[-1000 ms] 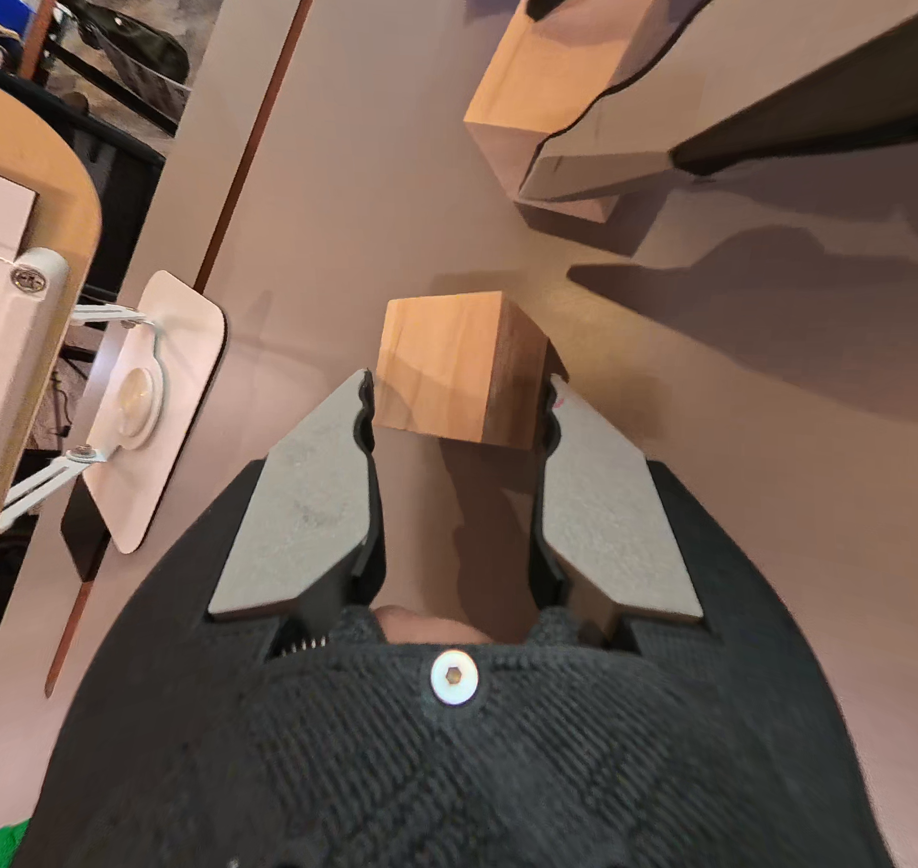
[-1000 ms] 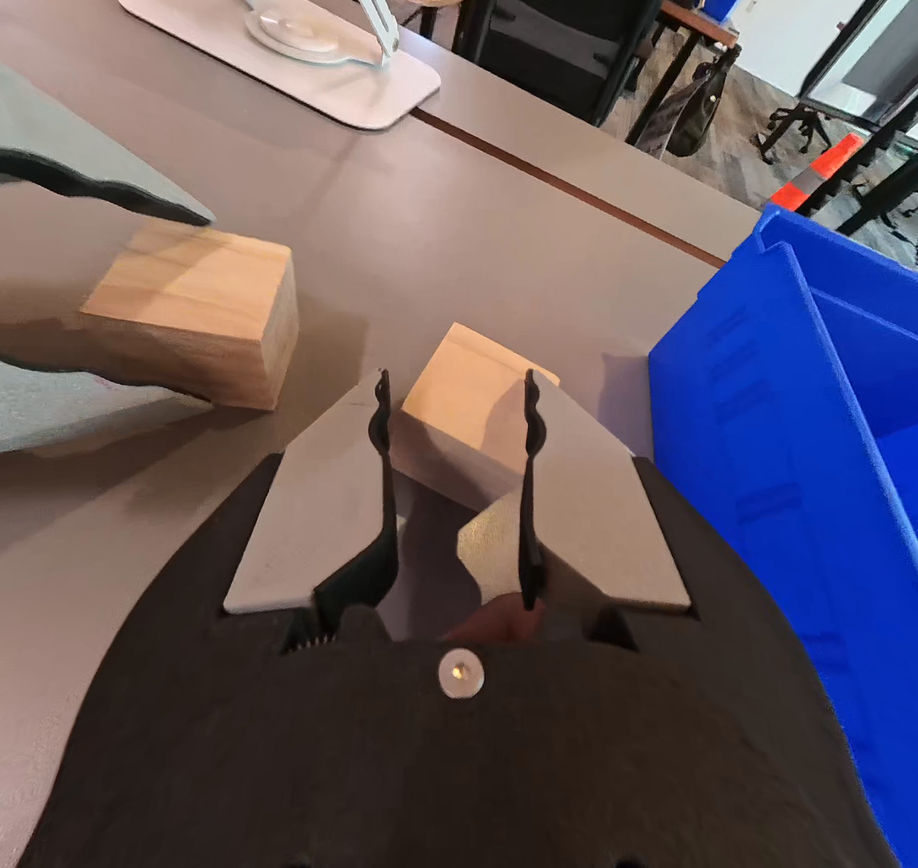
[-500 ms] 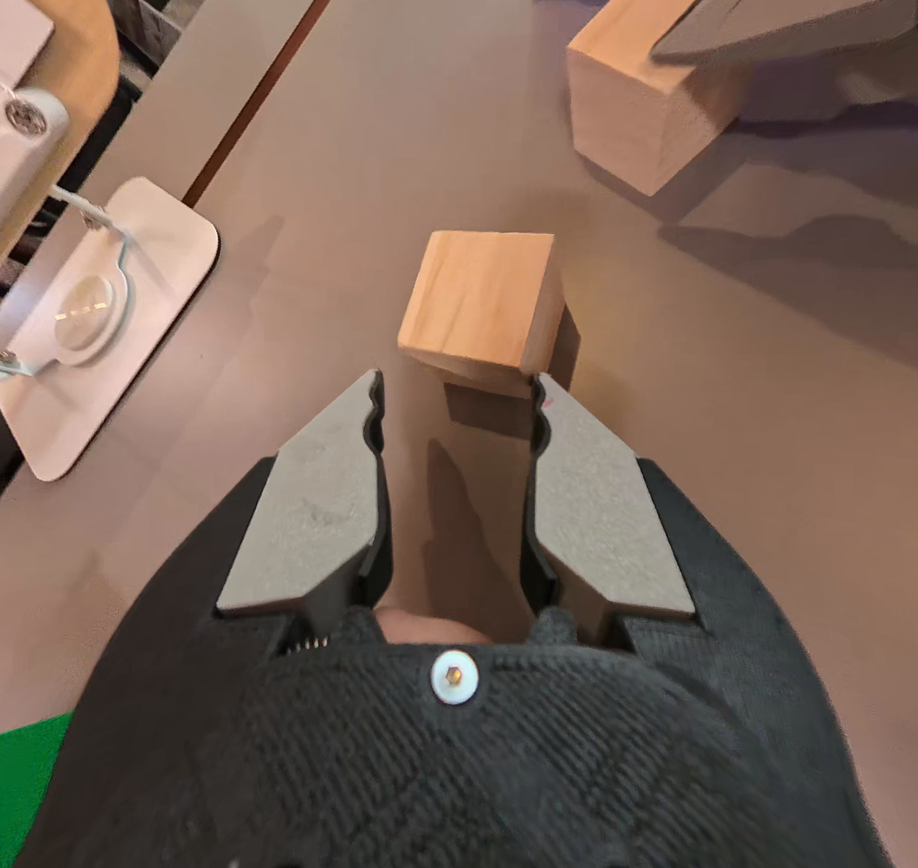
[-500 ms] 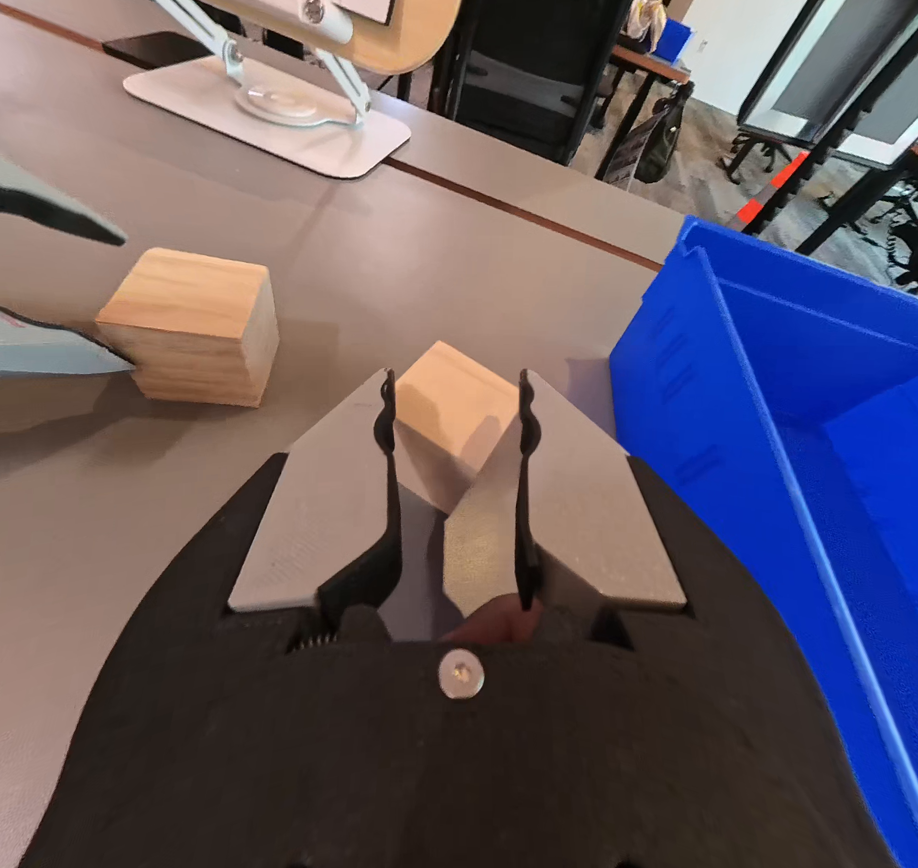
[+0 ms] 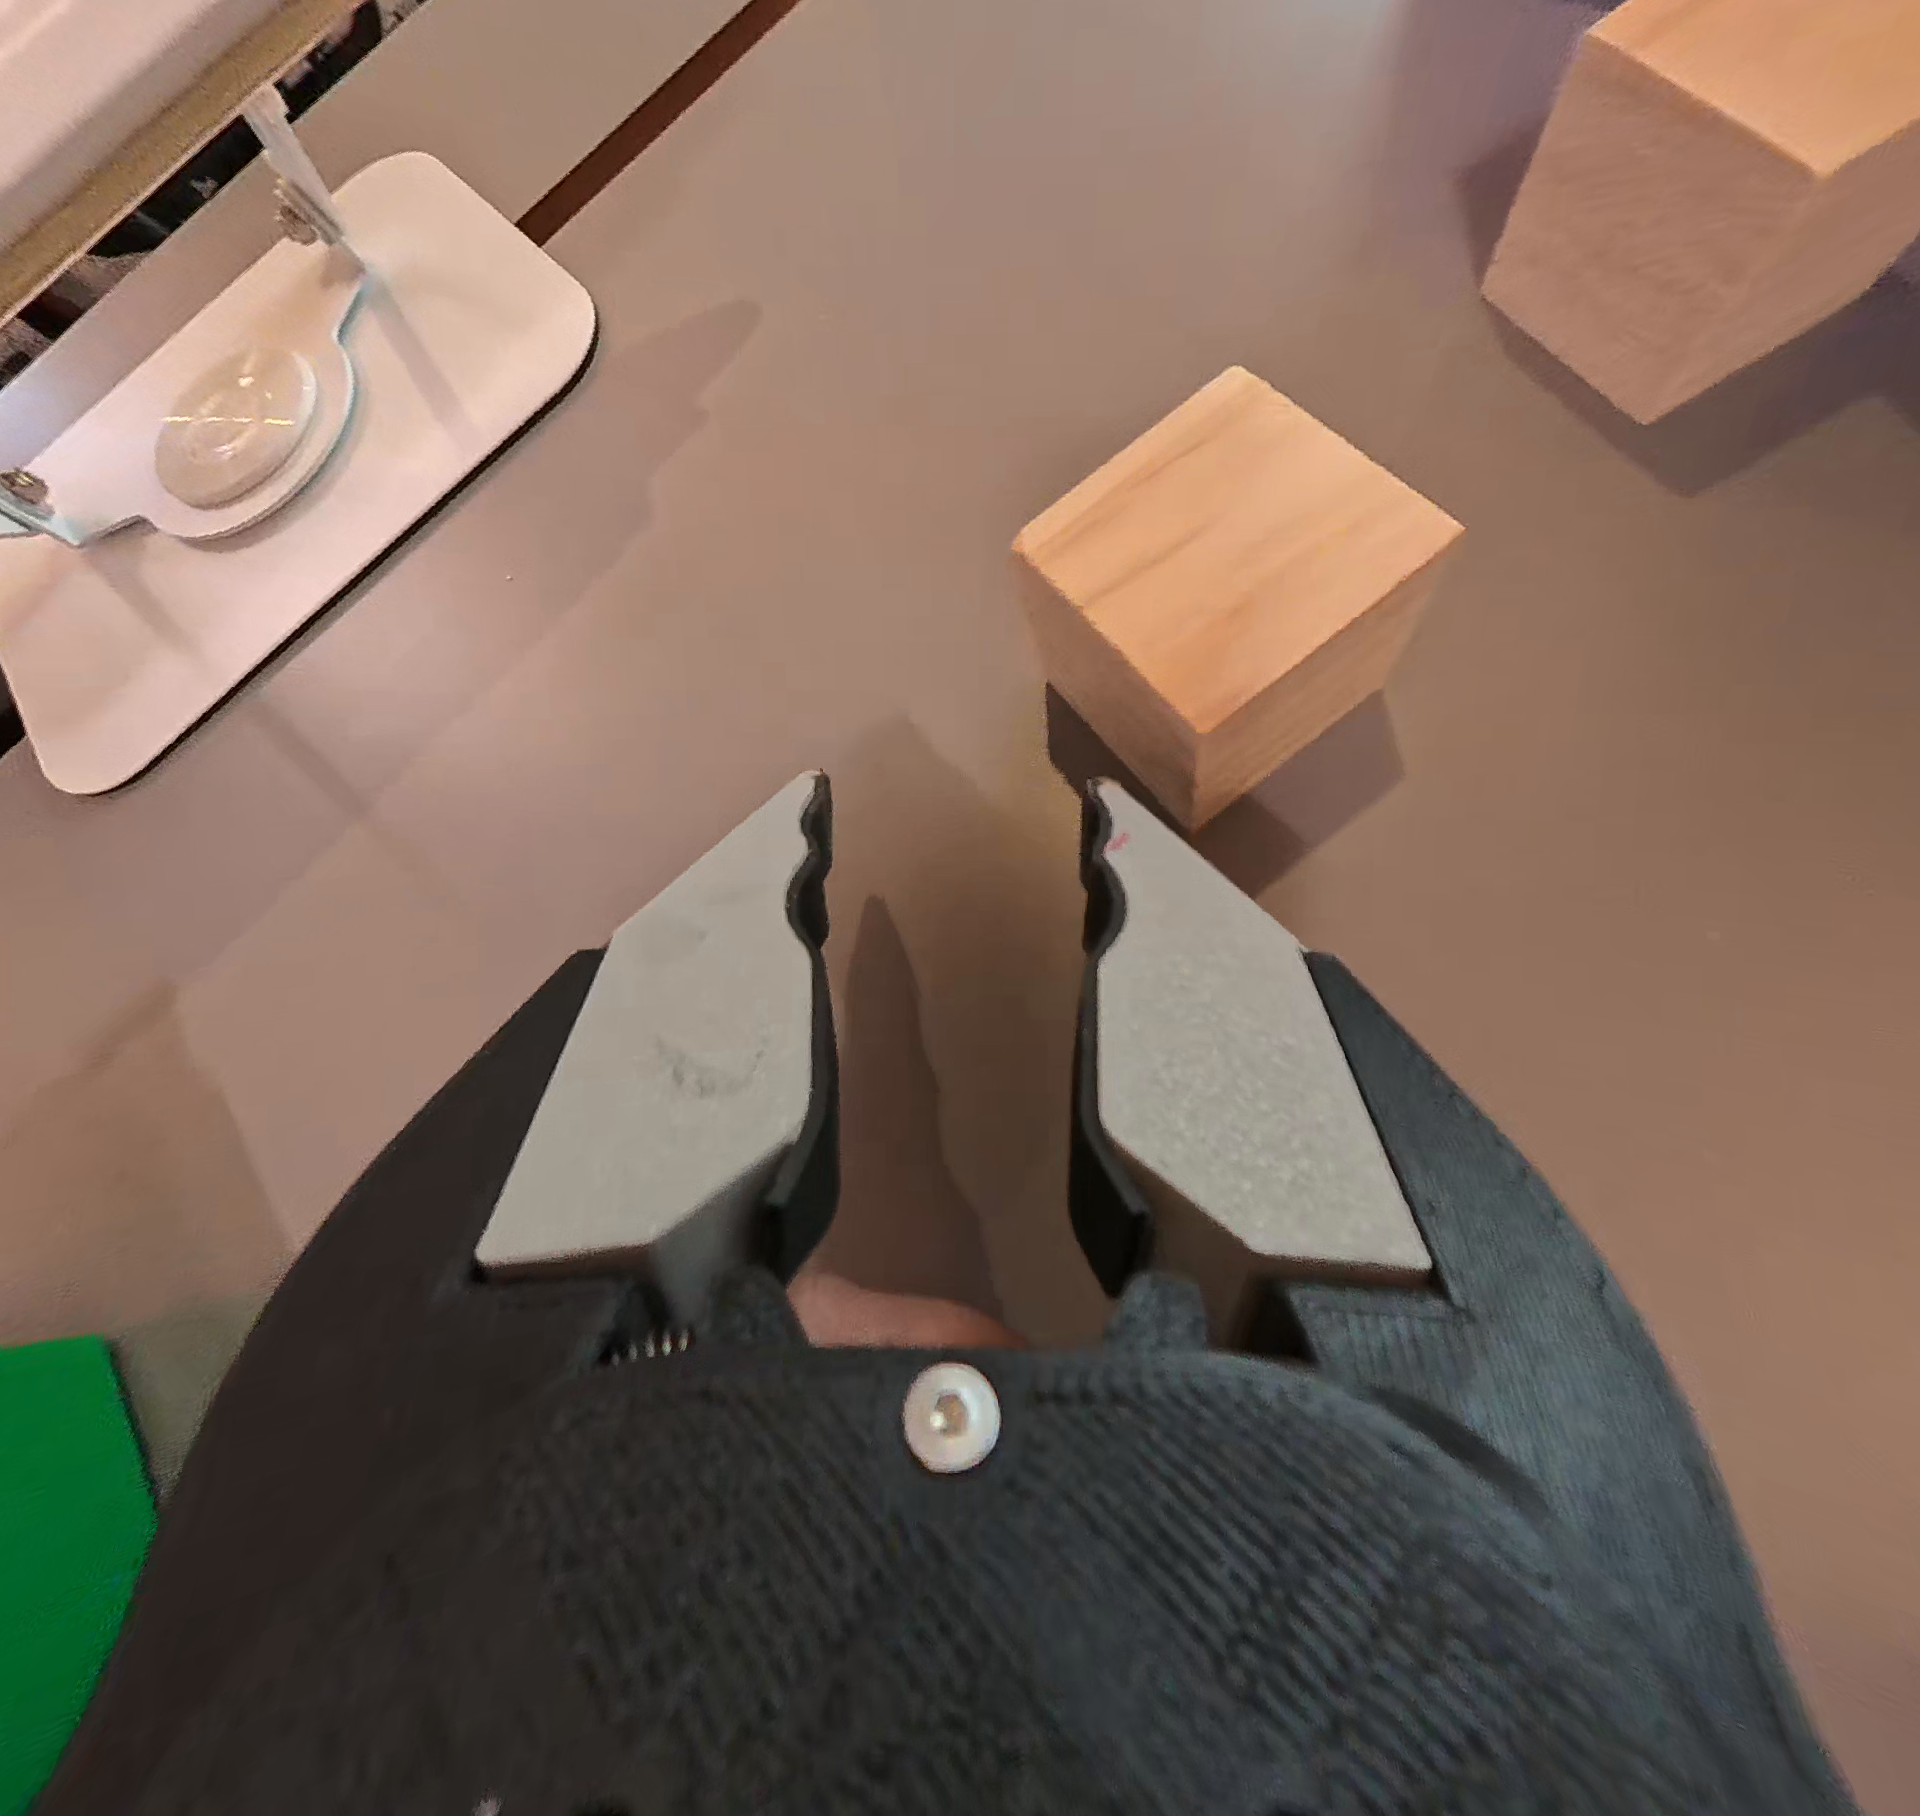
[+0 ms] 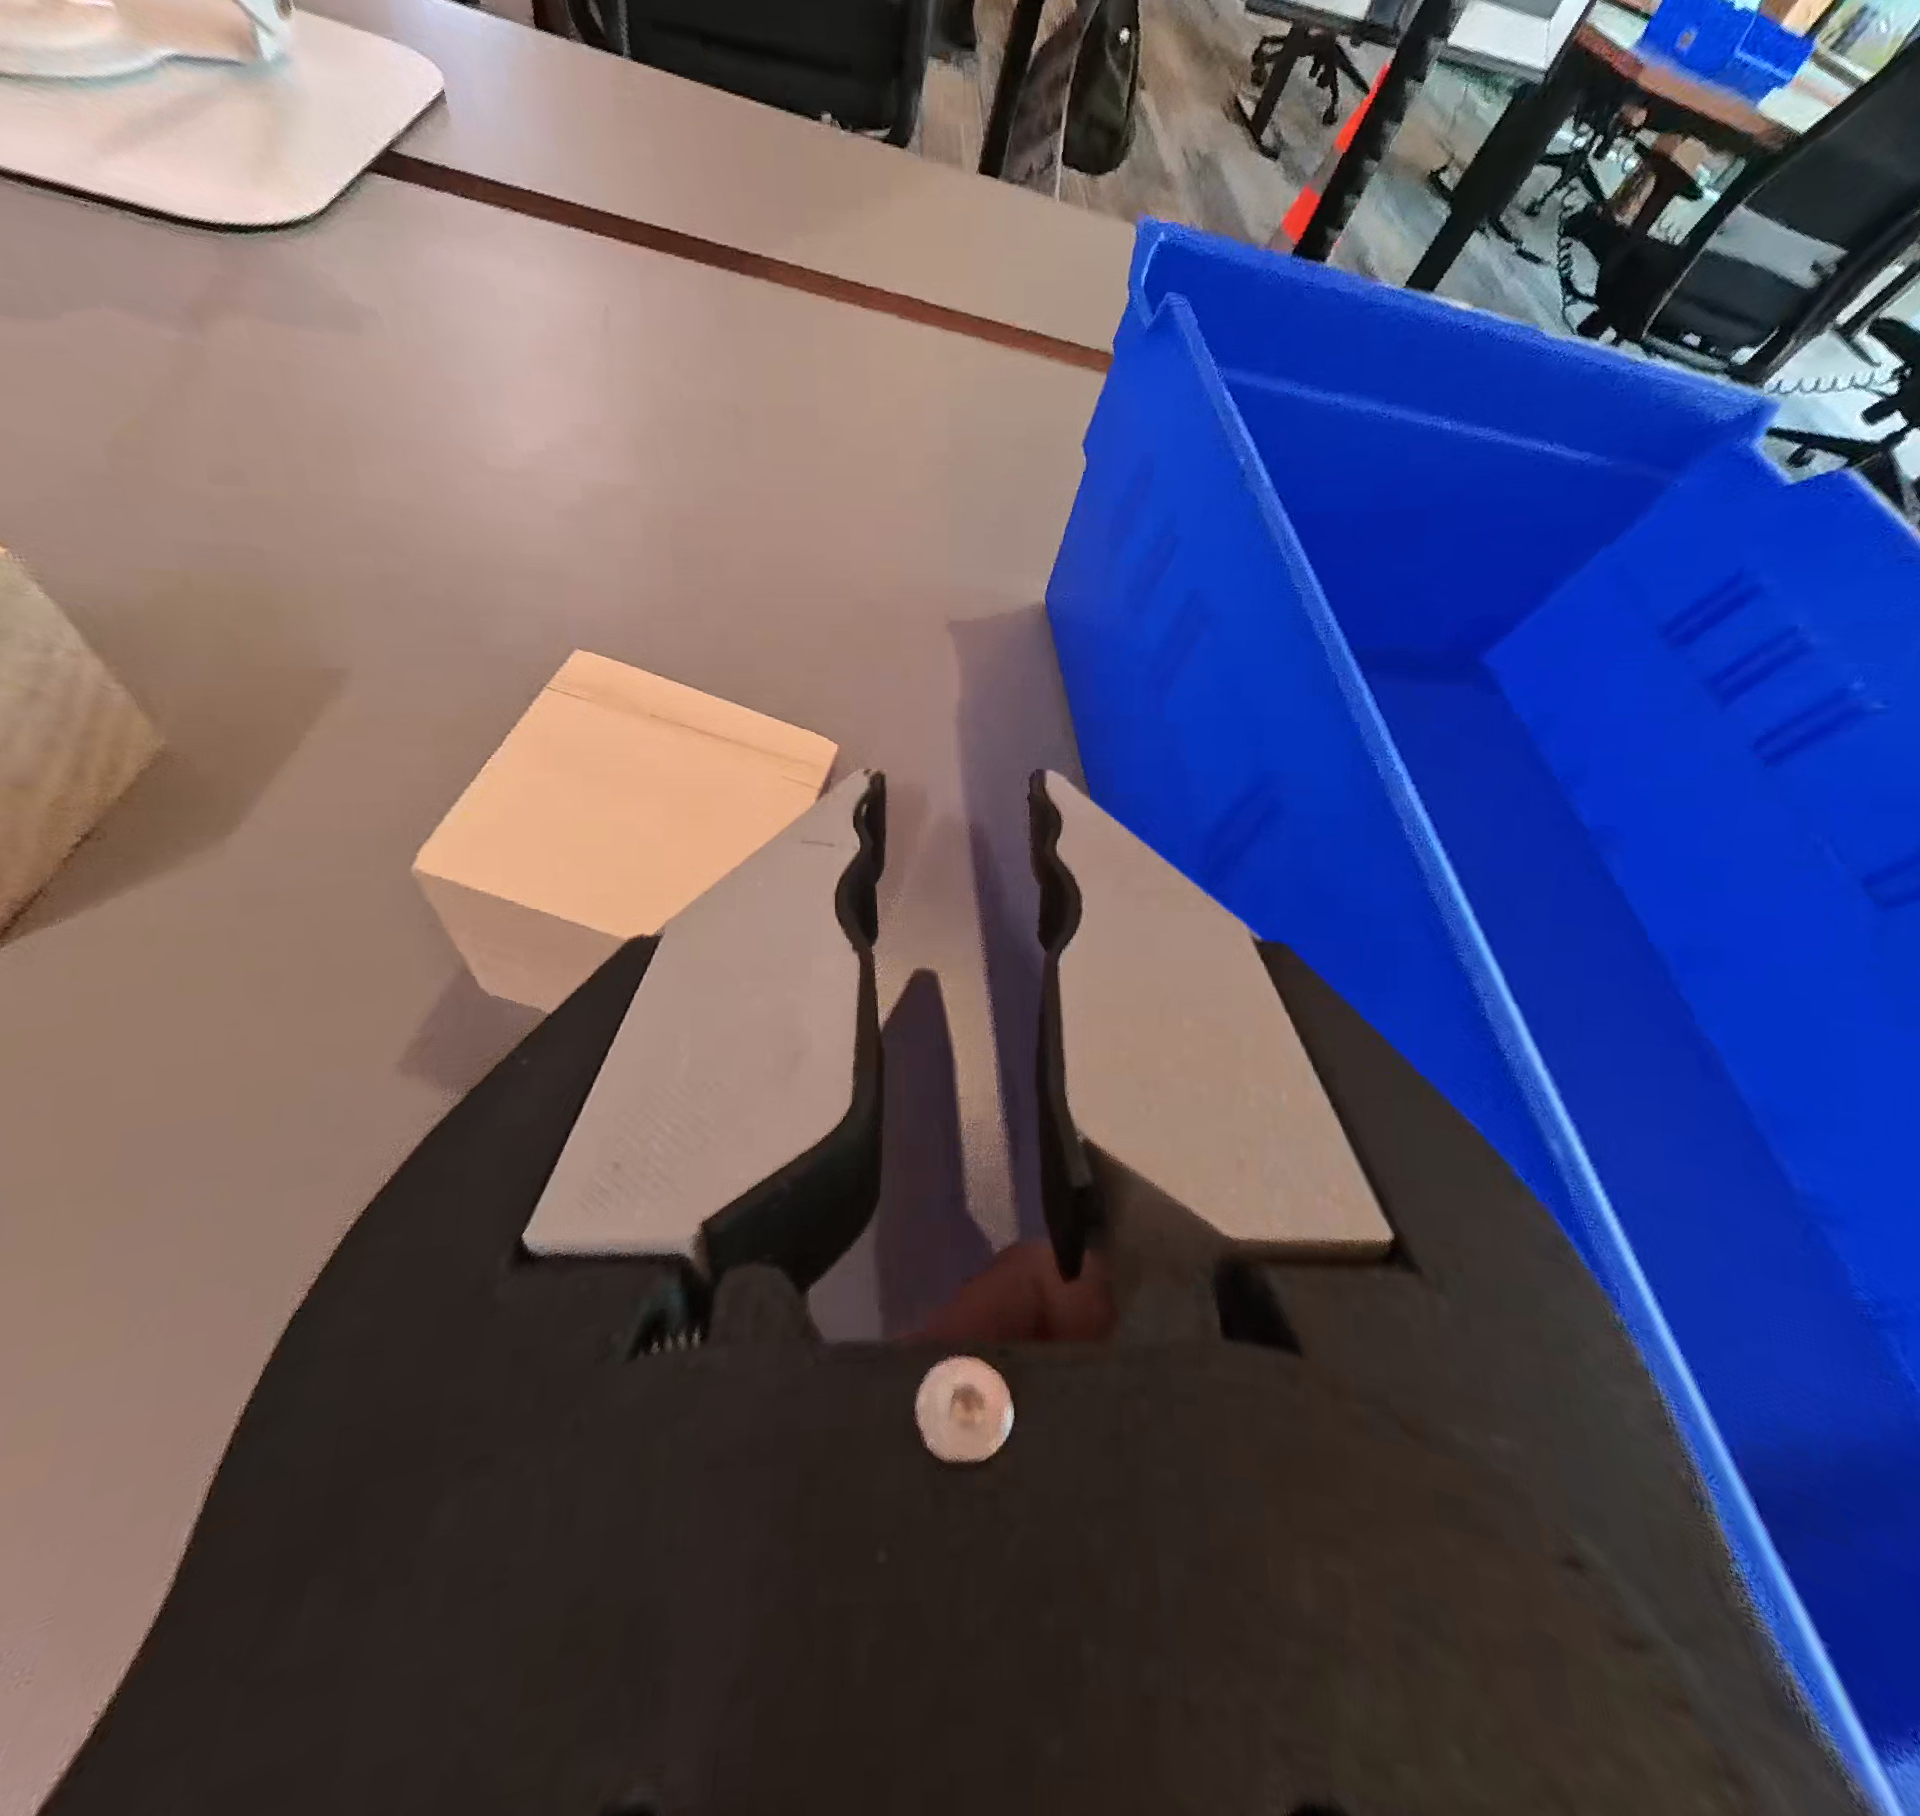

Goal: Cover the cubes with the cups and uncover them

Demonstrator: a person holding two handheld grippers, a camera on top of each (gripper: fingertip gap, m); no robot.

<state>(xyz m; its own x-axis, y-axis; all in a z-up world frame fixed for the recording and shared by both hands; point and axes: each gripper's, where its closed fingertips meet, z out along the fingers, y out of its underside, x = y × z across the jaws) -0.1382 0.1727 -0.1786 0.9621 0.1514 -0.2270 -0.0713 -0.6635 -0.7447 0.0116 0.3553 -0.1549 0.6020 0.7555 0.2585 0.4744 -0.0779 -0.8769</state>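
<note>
We are holding our left gripper (image 5: 956,800) over the brown table (image 5: 727,623). Its two grey fingers are standing apart, and there is only table between them, so it is holding nothing. A small wooden cube (image 5: 1236,582) is sitting on the table just in front of the right finger and a bit to the right. It is not between the fingers. A second, bigger-looking wooden cube (image 5: 1704,177) is sitting farther away, at the top right. A white stand base (image 5: 312,436) is lying on the table to the left, and a green thing (image 5: 52,1538) is peeking in at the bottom left corner.

We are holding our right gripper (image 6: 956,800) low over the same table. Its fingers are standing a little apart with nothing between them, so it is holding nothing too. A pale wooden cube (image 6: 613,831) is sitting just to the left of the left finger. A blue bin (image 6: 1455,727) is standing close on the right side.
</note>
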